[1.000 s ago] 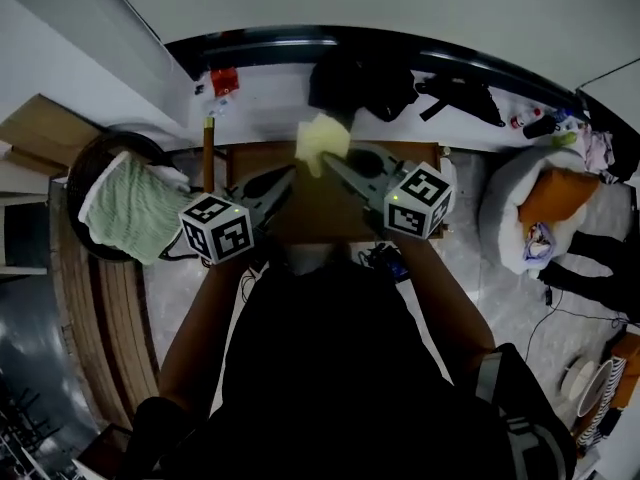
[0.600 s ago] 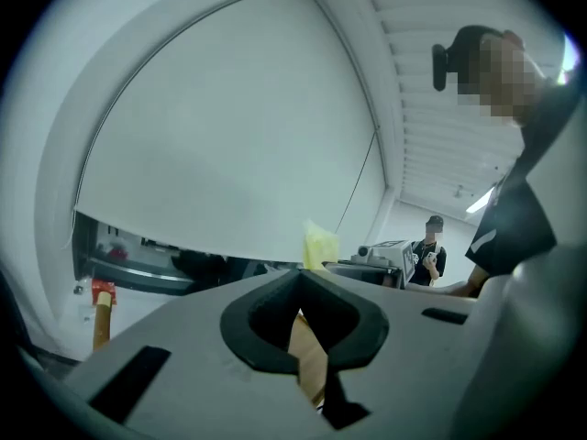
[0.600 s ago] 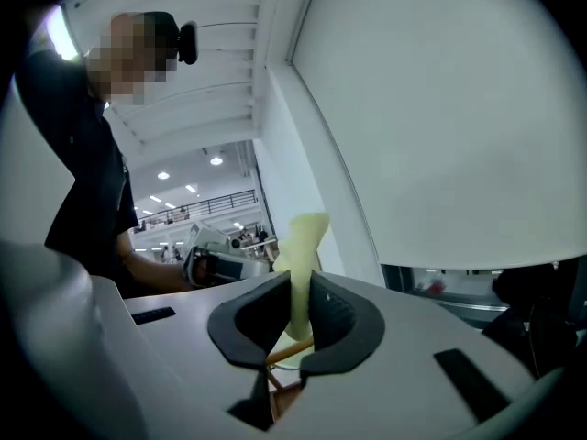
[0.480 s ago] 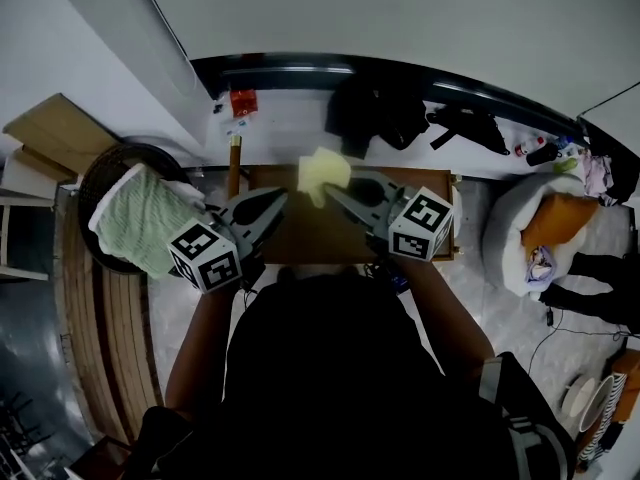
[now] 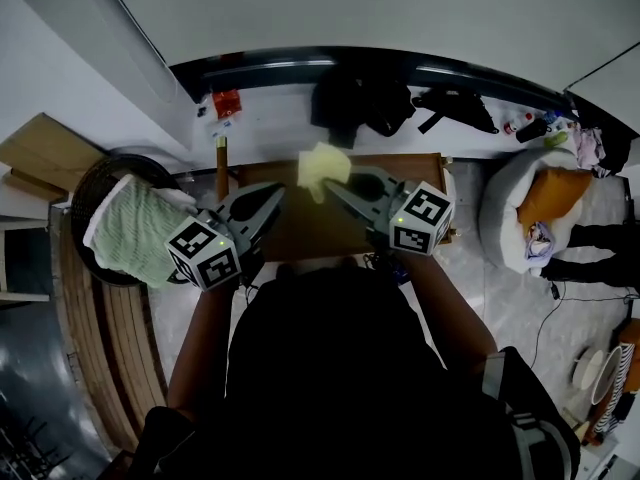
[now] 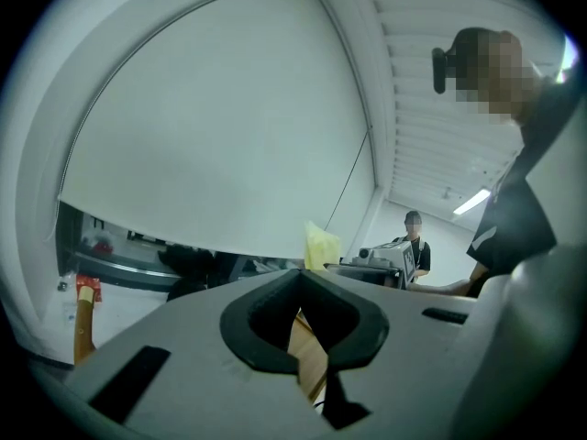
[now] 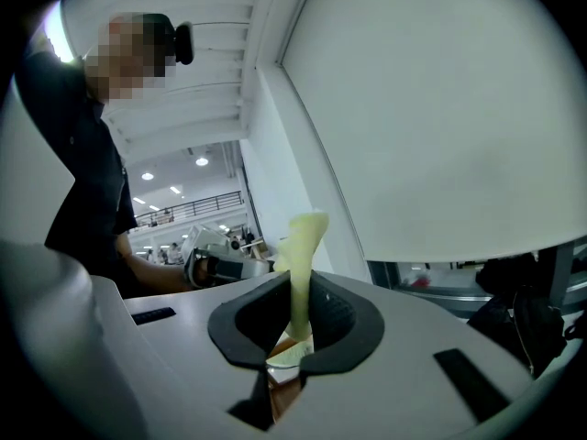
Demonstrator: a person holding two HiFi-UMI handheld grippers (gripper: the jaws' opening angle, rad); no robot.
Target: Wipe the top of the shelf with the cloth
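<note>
The right gripper [image 5: 334, 182] is pinching the yellow cloth [image 5: 322, 166] in its fingers at the shelf top's [image 5: 300, 236] 12 o'clock edge, the left gripper [image 5: 271, 197] is hovering at 9 o'clock, fingers closed and empty, so flattening the cloth and sweeping broadly looks best.

Green towel [image 5: 128, 233] in basket [image 5: 97, 176]; orange cushion [image 5: 553, 194] right; black bag [image 5: 358, 103] behind.

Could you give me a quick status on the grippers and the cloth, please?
Right gripper shut on cloth, at the shelf's far edge. Left gripper shut, empty, beside it. Nothing seen in the way on the shelf top.
</note>
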